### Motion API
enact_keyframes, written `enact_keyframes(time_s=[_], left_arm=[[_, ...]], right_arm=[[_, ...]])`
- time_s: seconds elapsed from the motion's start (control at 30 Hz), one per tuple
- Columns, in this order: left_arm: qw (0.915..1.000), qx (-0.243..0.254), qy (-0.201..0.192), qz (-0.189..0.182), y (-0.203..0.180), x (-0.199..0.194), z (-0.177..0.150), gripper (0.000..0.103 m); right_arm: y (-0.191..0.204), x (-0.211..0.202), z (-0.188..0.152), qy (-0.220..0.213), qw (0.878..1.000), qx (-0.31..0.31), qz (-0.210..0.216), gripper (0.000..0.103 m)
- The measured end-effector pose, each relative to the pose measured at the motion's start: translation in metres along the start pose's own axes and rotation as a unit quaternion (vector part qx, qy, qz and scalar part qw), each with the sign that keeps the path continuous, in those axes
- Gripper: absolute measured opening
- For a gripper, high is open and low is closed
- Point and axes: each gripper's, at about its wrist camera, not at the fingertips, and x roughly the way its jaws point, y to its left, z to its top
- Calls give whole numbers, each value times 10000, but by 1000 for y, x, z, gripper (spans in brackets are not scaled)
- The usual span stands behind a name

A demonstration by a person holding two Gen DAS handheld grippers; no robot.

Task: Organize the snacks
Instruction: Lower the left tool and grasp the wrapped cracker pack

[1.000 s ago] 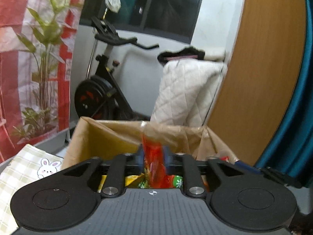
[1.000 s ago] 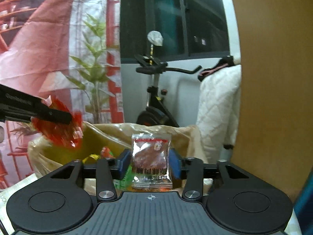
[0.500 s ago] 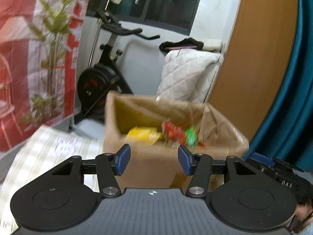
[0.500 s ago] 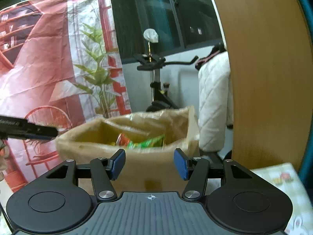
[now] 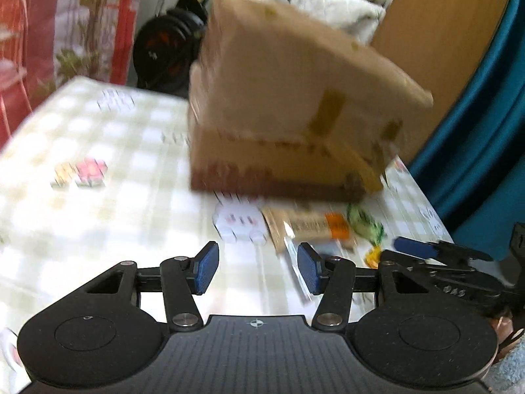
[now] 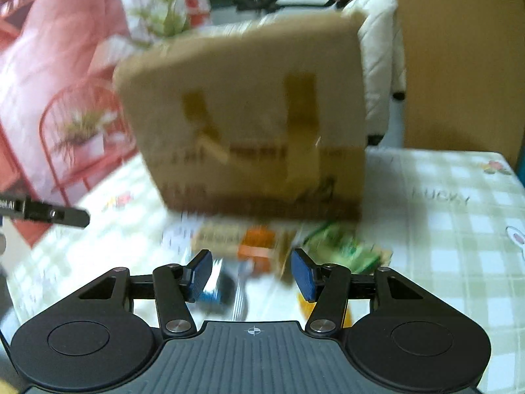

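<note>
A brown cardboard box stands on the checked tablecloth; only its outer side shows. Snack packets lie blurred at its foot: a brown-and-orange packet, a green one and a white one. My left gripper hangs open over the cloth just short of them, nothing between its pads. My right gripper is open too, above a dark blue packet. Each gripper shows at the edge of the other's view, right gripper and left gripper.
An exercise bike stands behind the table. A red wire chair is to the left. A wooden panel, a teal curtain and a white quilted cover close in the right side.
Both grippers held a packet over the box a second ago, one red and one clear. Both let go, opened, and dropped down to the table in front of the box.
</note>
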Motion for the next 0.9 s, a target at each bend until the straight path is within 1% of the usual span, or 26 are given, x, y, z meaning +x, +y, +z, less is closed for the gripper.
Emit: enact_keyframes(time_s=[0.1,0.17,0.3,0.37,0.5,0.63,0.73,0.8,0.9], left_arm=[[9996,98,246,-60,-5,7,-15,55],[9987,128,481,-68,-5,11,-25,55],[9964,136,830,-50,-1,13,-43,55],[9958,65,913,-81,2,14,-49,55],[9950,-32,994,-134,3,18,-53,55],[9943,-89,1059,-105,1,27,-54,55],[9931,-87,1165,-62,1,33,-55,55],[9932,-69,1158,-71,0,34,-54,54],[9930,-68,1173,-99,-1,35,-53,53]], right_arm=[[16,9,-14,359,9988,-147,283,51],[25,12,-21,539,9973,-266,424,51],[46,15,-24,831,9925,-469,762,51],[57,17,-25,945,9895,-637,889,51],[72,20,-27,1161,9831,-933,1069,51],[72,29,-26,1363,9795,-1008,1090,51],[71,32,-26,1368,9785,-1043,1136,51],[72,34,-25,1368,9780,-1064,1164,51],[74,36,-23,1364,9769,-1128,1199,48]])
